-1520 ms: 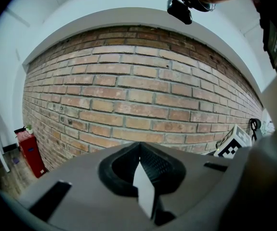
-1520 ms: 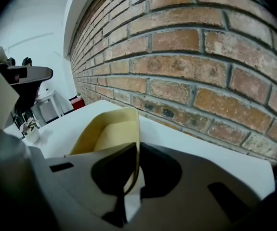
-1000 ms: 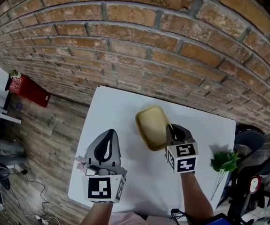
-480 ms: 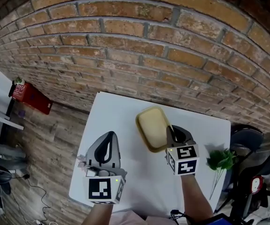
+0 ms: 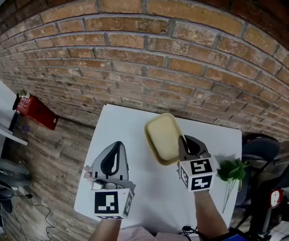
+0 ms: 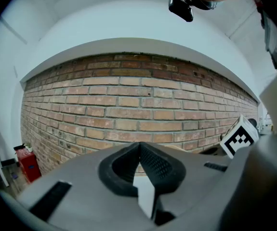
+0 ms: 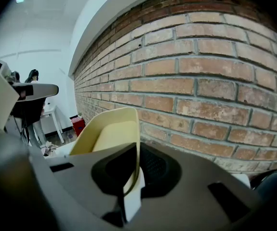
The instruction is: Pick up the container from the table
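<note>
A pale yellow rectangular container (image 5: 162, 137) hangs tilted above the white table (image 5: 119, 122), near its middle. My right gripper (image 5: 183, 143) is shut on the container's right rim; in the right gripper view the thin yellow wall (image 7: 110, 134) runs between the closed jaws (image 7: 136, 170). My left gripper (image 5: 115, 152) is at the lower left, off the container, its jaws together with nothing between them (image 6: 139, 162).
A brick wall (image 5: 149, 59) stands right behind the table. A green leafy sprig (image 5: 232, 170) lies at the table's right edge. A red box (image 5: 33, 110) sits on the wooden floor at left. A black chair (image 5: 259, 147) is at right.
Both grippers have risen, and the container has gone up with the right one, off the table. The grip has not changed.
</note>
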